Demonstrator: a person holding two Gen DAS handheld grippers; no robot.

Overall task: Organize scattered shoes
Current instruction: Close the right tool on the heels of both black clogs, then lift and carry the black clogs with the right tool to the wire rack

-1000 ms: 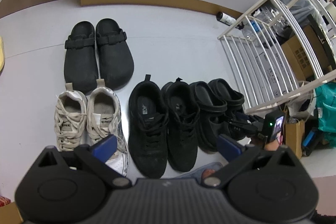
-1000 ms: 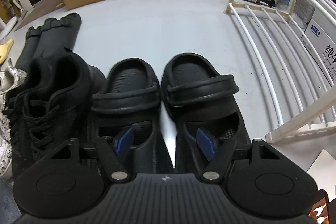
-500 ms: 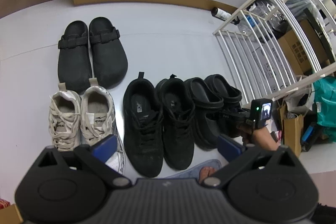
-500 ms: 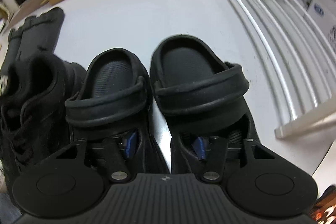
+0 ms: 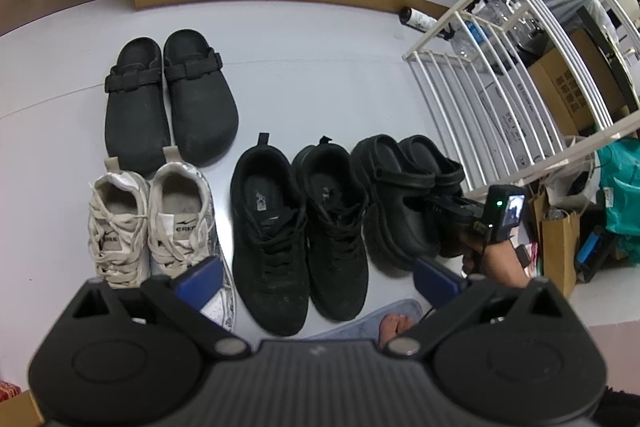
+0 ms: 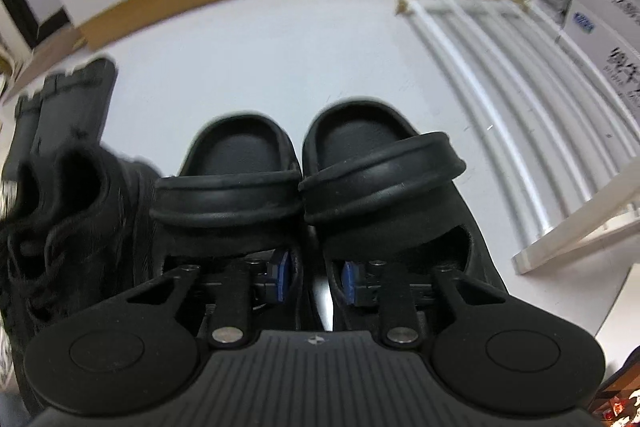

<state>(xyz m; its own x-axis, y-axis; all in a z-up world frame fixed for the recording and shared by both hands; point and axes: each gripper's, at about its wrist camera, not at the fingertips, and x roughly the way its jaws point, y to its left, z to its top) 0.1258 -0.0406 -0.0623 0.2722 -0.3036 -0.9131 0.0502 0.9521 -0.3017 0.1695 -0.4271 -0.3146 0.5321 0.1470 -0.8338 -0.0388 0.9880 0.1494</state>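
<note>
Sandals (image 6: 304,187) pinched together by right hand-held gripper (image 6: 314,277).

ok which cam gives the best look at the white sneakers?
Left wrist. It shows both white sneakers from above, side by side on the floor, laces and tongue logos readable, though the left gripper covers one toe. The right wrist view catches only a blurred pale sliver at its left edge, behind the black lace-up shoes.

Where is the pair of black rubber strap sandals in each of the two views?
Left wrist view: the pair of black rubber strap sandals lies right of centre, beside the black lace-up sneakers.
Right wrist view: centre, with the right tool pinching their inner walls.
Shared landmark: white slatted rack.
</note>
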